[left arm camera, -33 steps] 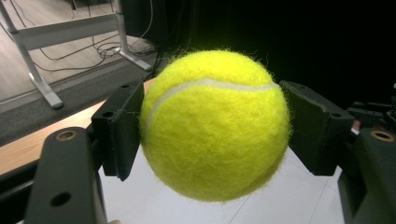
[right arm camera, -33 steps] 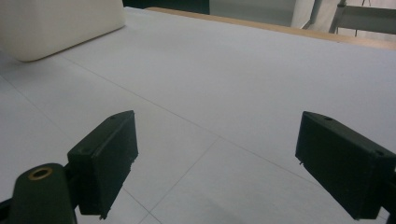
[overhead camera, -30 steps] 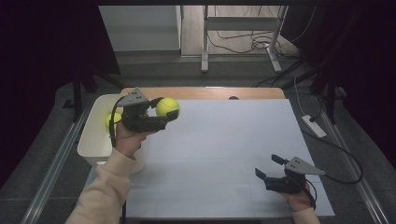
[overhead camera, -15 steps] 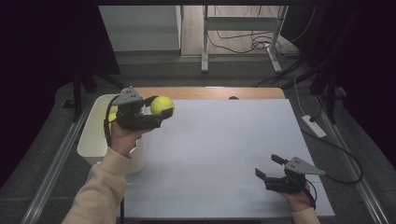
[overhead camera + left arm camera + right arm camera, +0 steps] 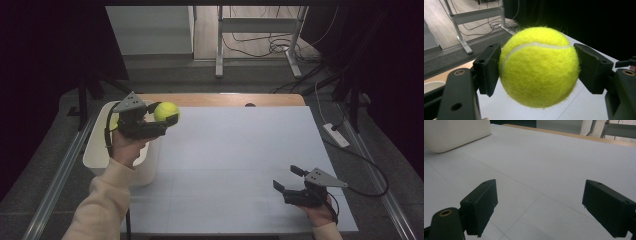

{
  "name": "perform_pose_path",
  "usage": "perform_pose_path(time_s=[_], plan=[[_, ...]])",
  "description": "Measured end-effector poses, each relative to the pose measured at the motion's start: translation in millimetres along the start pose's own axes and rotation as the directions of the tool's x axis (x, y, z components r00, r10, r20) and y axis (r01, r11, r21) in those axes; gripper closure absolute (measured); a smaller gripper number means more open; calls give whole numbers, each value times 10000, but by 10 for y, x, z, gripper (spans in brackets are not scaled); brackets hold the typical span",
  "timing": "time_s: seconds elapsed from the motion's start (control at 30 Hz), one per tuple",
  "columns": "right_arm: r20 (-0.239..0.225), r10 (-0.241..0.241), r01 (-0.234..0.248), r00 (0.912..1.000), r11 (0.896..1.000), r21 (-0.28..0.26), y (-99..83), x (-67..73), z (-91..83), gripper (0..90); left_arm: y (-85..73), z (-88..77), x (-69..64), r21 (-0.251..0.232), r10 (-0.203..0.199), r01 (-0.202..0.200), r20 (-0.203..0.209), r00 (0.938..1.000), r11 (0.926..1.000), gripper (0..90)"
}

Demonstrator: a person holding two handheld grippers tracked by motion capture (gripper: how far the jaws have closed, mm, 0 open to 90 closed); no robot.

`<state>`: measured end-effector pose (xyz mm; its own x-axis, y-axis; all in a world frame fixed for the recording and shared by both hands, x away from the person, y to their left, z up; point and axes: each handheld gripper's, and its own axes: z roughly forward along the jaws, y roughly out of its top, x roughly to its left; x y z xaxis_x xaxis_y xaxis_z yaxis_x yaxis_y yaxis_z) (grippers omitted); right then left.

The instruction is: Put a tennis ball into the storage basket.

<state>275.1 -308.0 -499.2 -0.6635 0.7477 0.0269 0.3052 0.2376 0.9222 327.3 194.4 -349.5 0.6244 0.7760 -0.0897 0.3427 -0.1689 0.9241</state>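
Observation:
A yellow tennis ball [image 5: 165,110] is clamped between the black pads [image 5: 489,68] of my left gripper [image 5: 169,114], held in the air above the right rim of a white bin [image 5: 95,150] at the table's left side. In the left gripper view the ball [image 5: 539,67] sits squarely between both jaws. A patch of yellow [image 5: 114,123] shows inside the bin behind the hand, possibly a second ball. My right gripper [image 5: 287,177] rests low near the front right of the white table sheet [image 5: 240,145], open, with nothing between its jaws [image 5: 544,205].
The bin's rounded corner [image 5: 454,133] appears far off in the right gripper view. A wooden table edge [image 5: 225,99] runs along the back. A power strip [image 5: 336,135] and cables lie on the floor to the right. A metal desk frame [image 5: 218,45] stands behind.
My left gripper has drifted slightly left with the ball, closer to the bin. The right gripper has stayed in place.

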Motion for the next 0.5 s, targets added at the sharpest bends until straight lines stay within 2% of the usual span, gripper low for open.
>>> perform_pose_path(time_s=[0.5], plan=[[-7,5,-5,10000,10000,-3,3,4,8,127,-61,-115,156,82,-251,256,-507,9984,9996,272]])
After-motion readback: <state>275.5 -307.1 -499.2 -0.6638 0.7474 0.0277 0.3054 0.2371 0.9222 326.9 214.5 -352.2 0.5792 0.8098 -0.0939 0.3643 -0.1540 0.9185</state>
